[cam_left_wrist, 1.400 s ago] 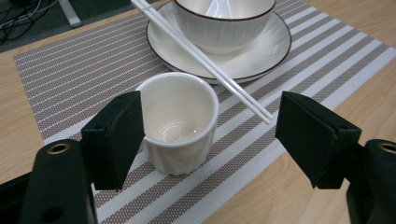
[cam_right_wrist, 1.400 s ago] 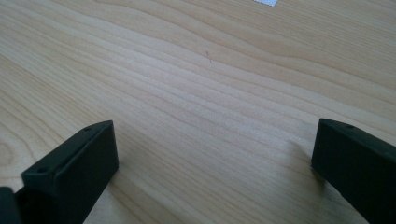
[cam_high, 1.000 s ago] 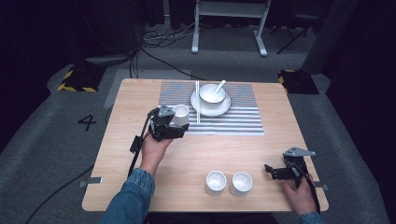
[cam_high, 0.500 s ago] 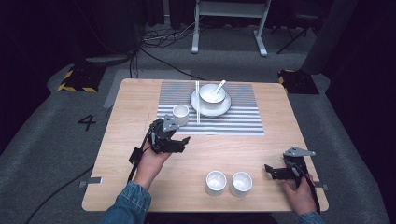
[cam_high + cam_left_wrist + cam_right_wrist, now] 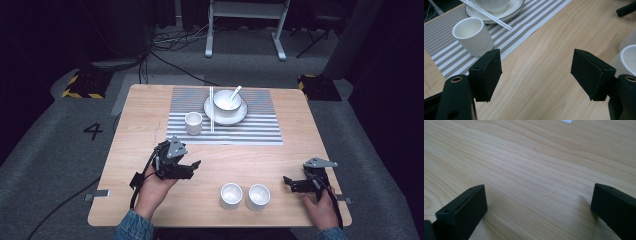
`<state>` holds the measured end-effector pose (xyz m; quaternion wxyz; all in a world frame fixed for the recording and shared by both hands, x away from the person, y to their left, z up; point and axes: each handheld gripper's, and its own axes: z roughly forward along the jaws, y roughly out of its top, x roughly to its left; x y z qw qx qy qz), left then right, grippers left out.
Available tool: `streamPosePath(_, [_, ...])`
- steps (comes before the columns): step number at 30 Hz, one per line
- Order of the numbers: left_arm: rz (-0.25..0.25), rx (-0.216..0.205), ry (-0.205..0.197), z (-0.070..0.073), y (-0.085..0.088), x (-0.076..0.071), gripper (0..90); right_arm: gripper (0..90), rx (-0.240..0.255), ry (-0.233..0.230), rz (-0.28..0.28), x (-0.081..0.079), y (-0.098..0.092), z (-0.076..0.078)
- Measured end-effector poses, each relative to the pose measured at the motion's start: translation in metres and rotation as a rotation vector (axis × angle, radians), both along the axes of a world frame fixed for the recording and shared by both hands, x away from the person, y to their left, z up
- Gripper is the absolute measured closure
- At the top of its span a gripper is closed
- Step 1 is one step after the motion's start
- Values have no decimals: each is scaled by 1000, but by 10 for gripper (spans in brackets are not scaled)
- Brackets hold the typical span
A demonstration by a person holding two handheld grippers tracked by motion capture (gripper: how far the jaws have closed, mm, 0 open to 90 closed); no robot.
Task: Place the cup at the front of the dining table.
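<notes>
Bowl [image 5: 227, 100] holds a spoon [image 5: 234, 93]; three cups look empty.

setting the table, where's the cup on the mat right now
In the high view the cup stands upright on the striped mat, left of the chopsticks and plate.

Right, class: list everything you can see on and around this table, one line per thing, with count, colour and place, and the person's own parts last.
Table: one, light wood, centre.
Placemat: one, grey-and-white striped, far half of table.
Plate: one, white, dark-rimmed, on placemat.
Bowl: one, white, on plate.
Spoon: one, white, in bowl.
Chopsticks: one pair, white, plate's left edge.
Cup on placemat: one, white, left of plate.
Cups near front edge: two, white, side by side.
Left gripper: black, jaws open, empty.
Right gripper: black, jaws open, empty.
</notes>
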<state>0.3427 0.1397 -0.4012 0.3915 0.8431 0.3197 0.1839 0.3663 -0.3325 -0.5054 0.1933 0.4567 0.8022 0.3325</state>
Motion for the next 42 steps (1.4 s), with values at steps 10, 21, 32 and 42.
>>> streamPosePath(10, [-29,-3,0,-4,8,-21,252,6,0,0,-1,0,0,0])
streamPosePath(21, [-37,-11,9,-16,20,-37,251,6,0,0,0,0,0,0])
streamPosePath(32, [-31,-25,27,-40,35,-47,234,6,0,0,0,0,0,0])
streamPosePath(42, [-6,5,78,-61,39,-45,213,6,0,0,0,0,0,0])
